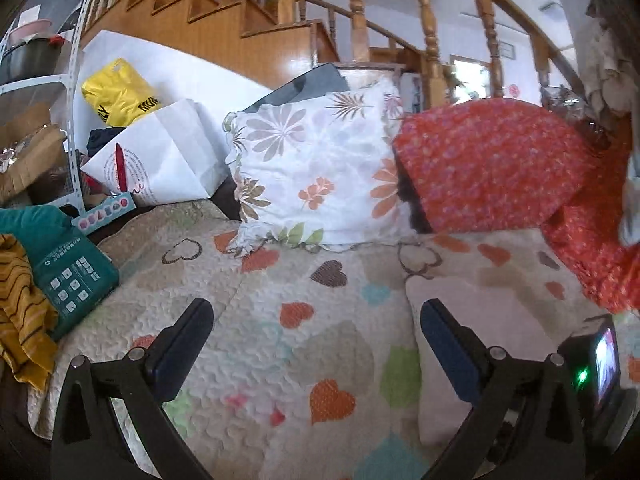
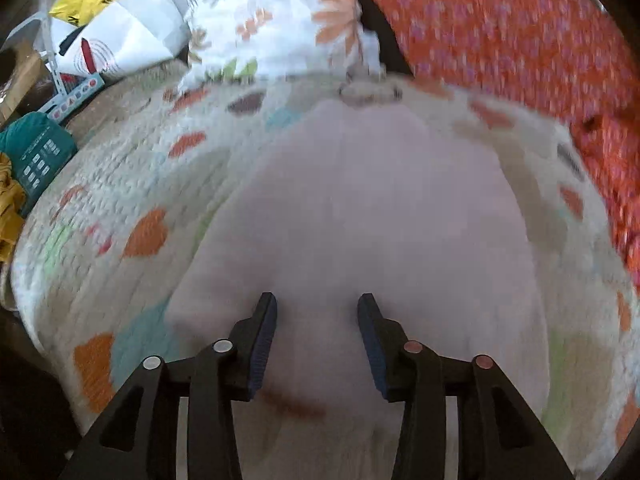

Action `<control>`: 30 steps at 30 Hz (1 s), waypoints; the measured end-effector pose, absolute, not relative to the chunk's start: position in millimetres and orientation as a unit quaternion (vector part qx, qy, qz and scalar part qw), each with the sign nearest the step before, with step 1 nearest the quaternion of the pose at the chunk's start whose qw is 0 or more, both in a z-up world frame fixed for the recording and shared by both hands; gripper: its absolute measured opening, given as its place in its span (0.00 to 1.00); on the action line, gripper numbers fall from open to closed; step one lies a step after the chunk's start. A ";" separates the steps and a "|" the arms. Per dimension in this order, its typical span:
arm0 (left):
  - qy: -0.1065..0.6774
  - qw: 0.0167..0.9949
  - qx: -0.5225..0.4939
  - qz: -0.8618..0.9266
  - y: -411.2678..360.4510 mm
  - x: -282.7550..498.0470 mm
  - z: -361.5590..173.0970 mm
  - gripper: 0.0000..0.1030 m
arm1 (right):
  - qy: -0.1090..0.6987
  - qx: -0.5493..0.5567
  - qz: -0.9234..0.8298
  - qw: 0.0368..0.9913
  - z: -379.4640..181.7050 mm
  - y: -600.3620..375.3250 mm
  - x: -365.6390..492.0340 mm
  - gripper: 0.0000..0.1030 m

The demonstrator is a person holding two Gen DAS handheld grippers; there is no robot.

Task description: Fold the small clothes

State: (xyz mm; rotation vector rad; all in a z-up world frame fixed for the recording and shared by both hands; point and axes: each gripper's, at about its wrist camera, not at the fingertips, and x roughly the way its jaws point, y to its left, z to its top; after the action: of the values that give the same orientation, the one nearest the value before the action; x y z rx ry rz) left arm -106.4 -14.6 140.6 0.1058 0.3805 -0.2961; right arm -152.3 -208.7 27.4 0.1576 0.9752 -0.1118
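A pale pink small garment point(image 2: 360, 216) lies flat on the heart-patterned quilt point(image 2: 120, 184). In the right wrist view it fills the middle; the view is blurred. My right gripper point(image 2: 317, 304) is open and empty, its fingers just above the garment's near part. In the left wrist view the garment point(image 1: 472, 320) lies at the right, partly behind the right finger. My left gripper point(image 1: 316, 308) is wide open and empty above the quilt point(image 1: 280, 288), left of the garment. The right gripper's body point(image 1: 596, 364) shows at the right edge.
A floral pillow point(image 1: 316, 168) and a red patterned cover point(image 1: 492, 160) lie at the back of the quilt. A teal package point(image 1: 68, 276) and a yellow striped cloth point(image 1: 20, 308) lie at the left. White and yellow bags point(image 1: 160, 152) and a wooden staircase point(image 1: 248, 20) stand behind.
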 end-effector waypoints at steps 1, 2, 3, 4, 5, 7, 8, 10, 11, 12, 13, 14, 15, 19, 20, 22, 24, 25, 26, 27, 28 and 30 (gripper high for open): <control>0.187 0.969 0.048 -0.157 -13.7 -111.2 137.1 1.00 | 0.482 0.086 -0.046 0.871 25.5 -209.5 -157.7 0.52; 0.189 0.967 0.047 -0.165 -15.5 -112.4 134.3 1.00 | 0.501 0.100 -0.029 0.859 23.5 -210.3 -166.0 0.56; 0.200 0.962 0.050 -0.180 -19.2 -113.6 129.7 1.00 | 0.515 0.107 -0.013 0.850 23.3 -210.6 -174.6 0.56; 0.213 0.956 0.057 -0.192 -25.2 -114.1 125.0 1.00 | 0.518 0.110 -0.008 0.848 25.8 -211.2 -182.8 0.56; 0.229 0.950 0.068 -0.203 -31.1 -113.7 120.3 1.00 | 0.514 0.116 -0.009 0.850 29.4 -214.7 -188.0 0.56; 0.256 0.937 0.094 -0.217 -44.6 -113.7 107.2 1.00 | 0.478 0.145 -0.026 0.866 44.5 -230.4 -203.1 0.56; 0.262 0.934 0.099 -0.221 -48.8 -113.9 102.6 1.00 | 0.462 0.156 -0.035 0.872 50.2 -236.9 -208.5 0.57; 0.285 0.924 0.116 -0.229 -60.2 -114.4 89.6 1.00 | 0.420 0.191 -0.067 0.885 61.3 -259.9 -217.6 0.61; 0.290 0.921 0.122 -0.230 -63.5 -115.2 84.6 1.00 | 0.406 0.204 -0.081 0.887 63.5 -268.2 -219.8 0.63; 0.299 0.917 0.133 -0.230 -69.1 -115.5 77.6 1.00 | 0.393 0.219 -0.101 0.887 63.2 -279.8 -223.2 0.63; 0.302 0.915 0.141 -0.228 -71.5 -117.8 73.2 1.00 | 0.388 0.229 -0.116 0.885 61.3 -288.0 -224.5 0.63; 0.306 0.912 0.152 -0.226 -75.0 -118.0 67.8 1.00 | 0.389 0.236 -0.125 0.882 59.7 -294.1 -224.8 0.63; 0.310 0.909 0.165 -0.225 -78.8 -118.1 61.8 1.00 | 0.391 0.242 -0.135 0.878 56.4 -299.9 -224.6 0.63; 0.334 0.900 0.176 -0.220 -83.0 -112.5 48.1 1.00 | 0.393 0.243 -0.149 0.874 54.8 -303.5 -222.3 0.64; 0.340 0.898 0.175 -0.220 -82.7 -110.9 46.4 1.00 | 0.393 0.239 -0.150 0.875 55.7 -301.9 -222.8 0.64; 0.362 0.891 0.167 -0.217 -80.8 -104.3 41.5 1.00 | 0.393 0.225 -0.153 0.879 56.6 -296.6 -221.6 0.66; 0.378 0.887 0.157 -0.216 -77.9 -98.8 38.7 1.00 | 0.392 0.203 -0.154 0.884 59.5 -288.0 -219.4 0.67; 0.387 0.884 0.151 -0.214 -76.0 -96.2 37.2 1.00 | 0.391 0.196 -0.155 0.886 57.9 -285.6 -217.5 0.68; 0.392 0.883 0.150 -0.212 -75.1 -94.5 36.4 1.00 | 0.392 0.182 -0.155 0.888 58.5 -280.2 -216.0 0.69; 0.399 0.880 0.149 -0.208 -73.8 -92.5 34.5 1.00 | 0.393 0.170 -0.155 0.890 57.7 -276.3 -213.8 0.70; 0.404 0.879 0.149 -0.207 -72.8 -91.0 33.1 1.00 | 0.394 0.159 -0.155 0.892 57.3 -272.7 -212.3 0.71; 0.414 0.874 0.147 -0.206 -70.2 -89.2 29.7 1.00 | 0.398 0.137 -0.154 0.894 56.0 -265.2 -209.3 0.71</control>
State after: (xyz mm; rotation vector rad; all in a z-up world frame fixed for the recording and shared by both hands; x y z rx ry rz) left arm -89.2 -70.2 29.7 0.3074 0.8652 -0.4301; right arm -209.3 -265.2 56.0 0.2848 0.8252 -0.3196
